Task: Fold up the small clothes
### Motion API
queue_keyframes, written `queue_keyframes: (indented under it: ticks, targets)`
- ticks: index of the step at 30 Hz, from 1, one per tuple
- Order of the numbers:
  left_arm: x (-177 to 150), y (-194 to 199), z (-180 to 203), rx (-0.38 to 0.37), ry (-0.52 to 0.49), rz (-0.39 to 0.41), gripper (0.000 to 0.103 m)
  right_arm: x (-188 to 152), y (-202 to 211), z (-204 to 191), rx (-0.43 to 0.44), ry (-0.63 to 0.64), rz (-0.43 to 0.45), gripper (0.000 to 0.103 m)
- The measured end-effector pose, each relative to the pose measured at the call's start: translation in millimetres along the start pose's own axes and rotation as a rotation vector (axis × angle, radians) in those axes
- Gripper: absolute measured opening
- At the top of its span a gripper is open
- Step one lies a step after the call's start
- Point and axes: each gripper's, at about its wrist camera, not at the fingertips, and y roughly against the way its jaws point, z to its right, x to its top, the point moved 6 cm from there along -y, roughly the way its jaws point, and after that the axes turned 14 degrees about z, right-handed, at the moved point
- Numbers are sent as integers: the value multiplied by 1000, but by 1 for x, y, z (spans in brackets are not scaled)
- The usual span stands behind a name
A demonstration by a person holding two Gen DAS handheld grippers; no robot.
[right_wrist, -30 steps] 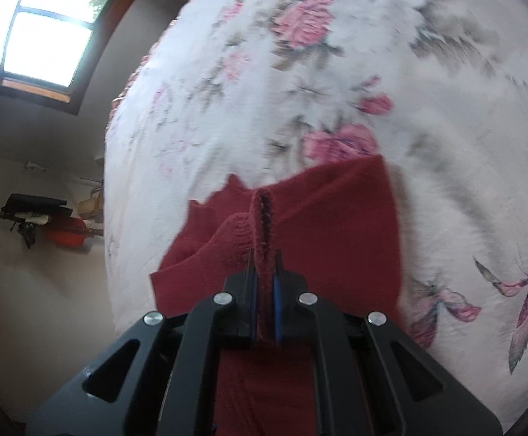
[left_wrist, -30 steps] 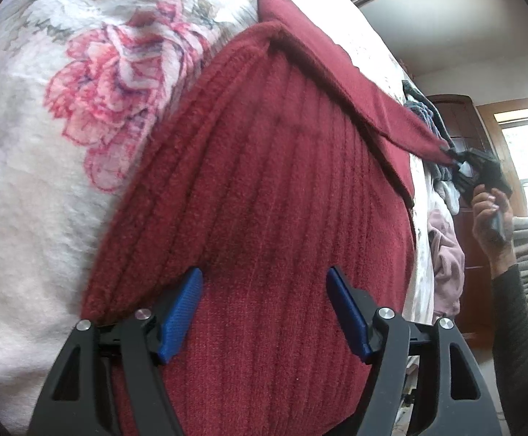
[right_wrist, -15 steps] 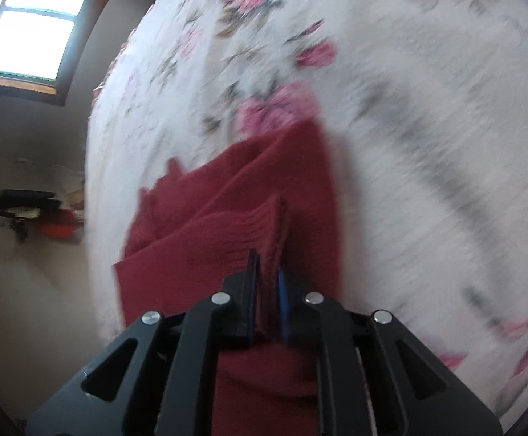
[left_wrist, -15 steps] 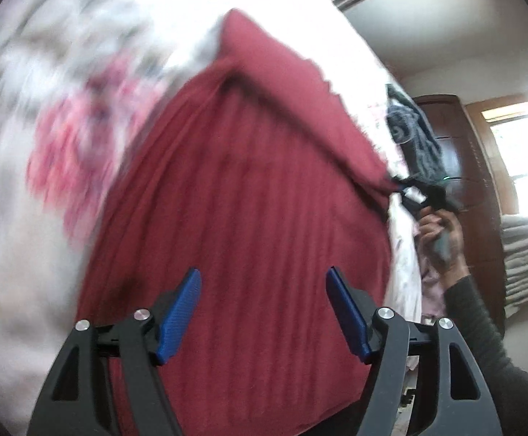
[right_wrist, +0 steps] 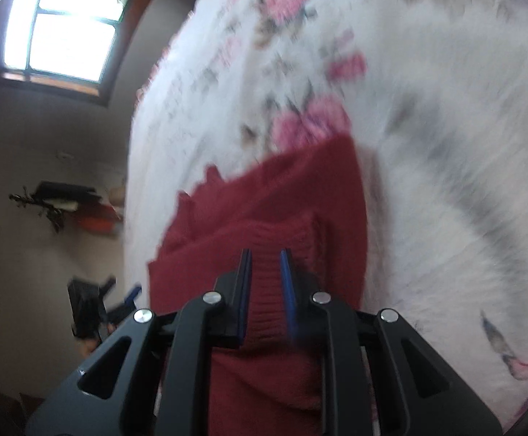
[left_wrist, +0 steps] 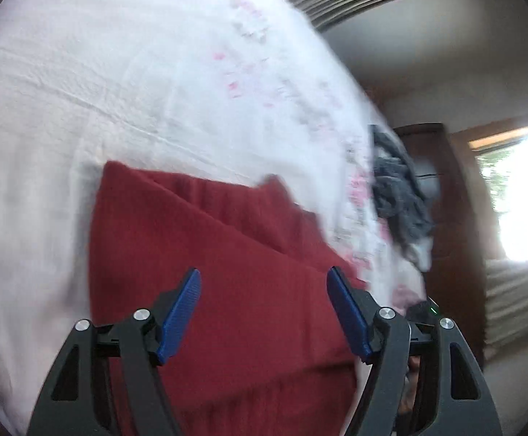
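- Floral bedspread (right_wrist: 427,116) covers the bed; a window (right_wrist: 60,25) lights the wall behind.
- Red knit garment (left_wrist: 227,272) lies folded on the bedspread, near the bed's edge.
- My left tongs (left_wrist: 264,312) hover over it, spread wide.
- My right tongs (right_wrist: 265,283) stand slightly parted, red knit between them.
- Grey clothes (left_wrist: 398,189) lie farther along.

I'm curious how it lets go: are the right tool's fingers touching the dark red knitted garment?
Cannot tell. In the right wrist view the right gripper has its fingers parted, with the dark red knitted garment between them, but blur hides any contact.
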Motion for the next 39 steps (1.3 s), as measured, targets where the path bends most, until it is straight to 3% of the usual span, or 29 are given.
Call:
queue_keyframes:
  ticks: [2,5,8,11,14,16,19,21,22,23,25,26,27,28,29,33,35,39]
  targets:
    - [-2,-17,-20,83,-1,-23,69,-2,-4,10,-40,6,-1,1]
    - [1,-18,-30,103,10,-21,55,3,2,20,-55,-12,16,2]
    - [-7,12,-4,15,-71,3,55,2,22,5,21,-9,42,9]
    - [-44,32,12,-76,-136,-63,56,-19,22,-12,54,41,-4,9]
    - [-67,25,-8,6,-169,-115,55,-33,9,-1,-20,60,-42,1]
    - [-72,23,-17,33,-147,-117,43,-36,10,6,-38,26,-30,0]
    - [-74,44,-1,-24,-175,-83,48,-42,24,-17,24,24,-3,17]
    - [-82,47,6,-26,-229,-92,55,-58,22,-32,44,64,-31,17]
    - [-87,43,2,15,-256,-112,58,-65,18,-33,25,84,-47,17]
    - [-90,39,-9,64,-274,-132,59,-71,11,-29,-9,96,-68,15]
    - [-93,37,-19,81,-245,-137,54,-82,-3,-10,-86,70,-98,3]
    - [-93,43,-18,86,-225,-130,54,-83,-1,-8,-89,58,-88,3]
    - [-91,51,-10,80,-216,-118,57,-82,6,-11,-82,31,-74,5]
    - [-94,61,-5,63,-224,-107,60,-83,12,-16,-67,20,-63,20]
    - [-97,73,0,50,-237,-97,65,-86,27,-27,-38,23,-49,27]
    - [-130,128,0,27,-242,-108,70,-123,71,-31,-16,37,-101,37]
    - [-163,165,-17,51,-222,-121,70,-148,97,-14,-39,31,-149,44]
    - [-228,232,-64,90,-134,-155,71,-214,159,24,-86,-32,-226,47]
